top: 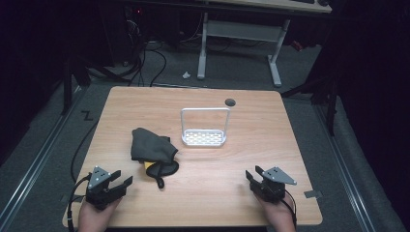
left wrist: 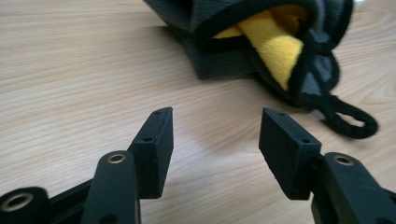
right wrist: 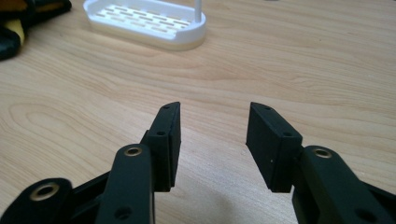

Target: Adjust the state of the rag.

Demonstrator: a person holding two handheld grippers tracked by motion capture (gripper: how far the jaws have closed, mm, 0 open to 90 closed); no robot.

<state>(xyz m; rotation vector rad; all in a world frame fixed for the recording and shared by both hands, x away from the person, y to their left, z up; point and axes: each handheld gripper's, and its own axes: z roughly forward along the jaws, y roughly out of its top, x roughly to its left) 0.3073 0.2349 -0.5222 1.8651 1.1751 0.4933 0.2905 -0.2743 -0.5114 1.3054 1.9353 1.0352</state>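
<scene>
A dark grey cloth pouch (top: 151, 146) with a yellow lining lies left of the table's middle; its black loop (top: 158, 182) trails toward me. In the left gripper view the pouch (left wrist: 243, 42) gapes just ahead, yellow inside showing, loop (left wrist: 348, 122) at the right. A white rack (top: 204, 138) with a slotted base and a tall wire handle stands at mid-table; its base (right wrist: 147, 24) lies far ahead in the right gripper view. My left gripper (top: 122, 181) rests open near the front left corner. My right gripper (top: 250, 176) rests open at front right, holding nothing.
The wooden table (top: 203, 203) has a round cable hole (top: 230, 102) near its far edge. Beyond it stand a white-legged desk (top: 239, 34) and cables on the grey floor. Bare wood lies between the two grippers.
</scene>
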